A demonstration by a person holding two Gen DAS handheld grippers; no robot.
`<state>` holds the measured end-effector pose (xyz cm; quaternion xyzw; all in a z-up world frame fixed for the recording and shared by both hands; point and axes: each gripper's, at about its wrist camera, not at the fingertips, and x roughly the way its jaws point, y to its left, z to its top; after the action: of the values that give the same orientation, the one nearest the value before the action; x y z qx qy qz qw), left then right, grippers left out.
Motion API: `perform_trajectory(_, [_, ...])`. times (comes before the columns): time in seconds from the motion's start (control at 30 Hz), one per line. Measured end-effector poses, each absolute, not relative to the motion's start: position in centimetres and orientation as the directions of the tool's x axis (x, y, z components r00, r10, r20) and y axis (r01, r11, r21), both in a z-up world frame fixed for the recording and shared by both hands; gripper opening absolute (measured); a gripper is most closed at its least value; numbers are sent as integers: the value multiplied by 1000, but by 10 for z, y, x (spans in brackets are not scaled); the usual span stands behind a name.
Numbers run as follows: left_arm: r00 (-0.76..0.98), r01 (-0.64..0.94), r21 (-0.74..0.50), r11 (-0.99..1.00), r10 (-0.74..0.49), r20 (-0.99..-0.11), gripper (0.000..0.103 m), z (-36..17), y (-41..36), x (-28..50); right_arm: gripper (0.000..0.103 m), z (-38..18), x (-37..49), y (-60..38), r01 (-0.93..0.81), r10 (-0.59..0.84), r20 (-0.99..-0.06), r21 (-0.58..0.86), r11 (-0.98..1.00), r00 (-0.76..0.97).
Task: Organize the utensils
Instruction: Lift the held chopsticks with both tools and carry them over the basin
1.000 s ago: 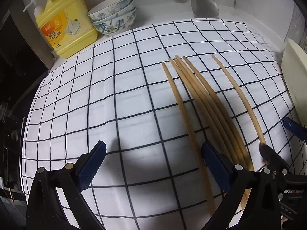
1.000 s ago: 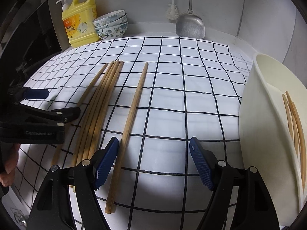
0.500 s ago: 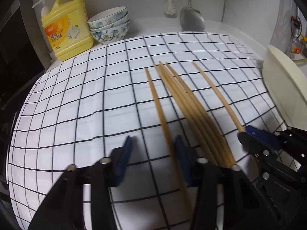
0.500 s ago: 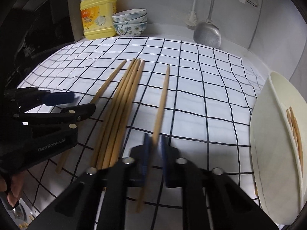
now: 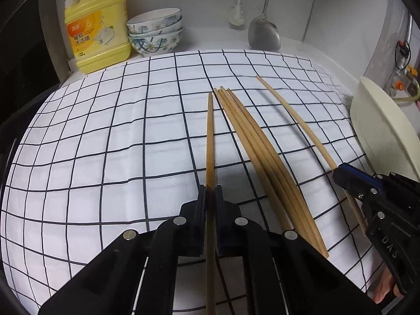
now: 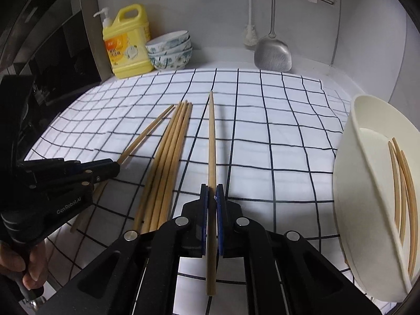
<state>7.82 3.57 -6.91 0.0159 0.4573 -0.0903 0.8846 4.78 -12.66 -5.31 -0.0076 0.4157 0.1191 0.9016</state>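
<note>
Two sets of jaws each clamped one chopstick: left gripper (image 5: pixel 210 191) on the leftmost chopstick (image 5: pixel 210 136), right gripper (image 6: pixel 212 191) on the rightmost chopstick (image 6: pixel 212 141), tips pointing toward the wall. Only the right view showed chopsticks inside the cream bin (image 6: pixel 367 157).

Both grippers go from wide open to clamped. The left gripper (image 5: pixel 210 193), whose jaws a second ago straddle bare cloth left of the chopsticks, now sits further right and grips the leftmost chopstick (image 5: pixel 210 141) between its pads. The right gripper (image 6: pixel 212 191) closes on the single chopstick (image 6: pixel 212 136) lying apart on the right (it closes earlier than the left one). Each gripped chopstick now runs straight up the centre of its own wrist view, and the right-hand one casts a shadow offset on the cloth.
</note>
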Motion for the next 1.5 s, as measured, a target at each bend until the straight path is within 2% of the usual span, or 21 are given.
perform_trajectory(0.43, [638, 199, -108, 974, -213, -740, 7, -10, 25, 70, 6, -10, 34, -149, -166, 213, -683, 135, 977, 699])
perform_trajectory(0.6, [658, 250, -105, 962, -249, -711, 7, 16, -5, 69, 6, 13, 26, -183, -91, 182, -652, 171, 981, 736])
perform_trajectory(0.87, [652, 364, -119, 924, -344, -675, 7, 49, -83, 71, 6, 53, 7, -268, 94, 54, -605, 211, 973, 794])
perform_trajectory(1.07, [626, 453, -108, 885, -402, -668, 7, 56, -150, 66, 6, 58, 1, -324, 210, -11, -621, 248, 946, 784])
perform_trajectory(1.27, [572, 498, -122, 859, -431, -698, 7, 51, -205, 72, 6, 49, -3, -365, 300, -63, -659, 253, 920, 749])
perform_trajectory(1.5, [491, 528, -142, 837, -437, -753, 7, 31, -244, 78, 6, 27, 1, -387, 317, -22, -712, 284, 905, 701])
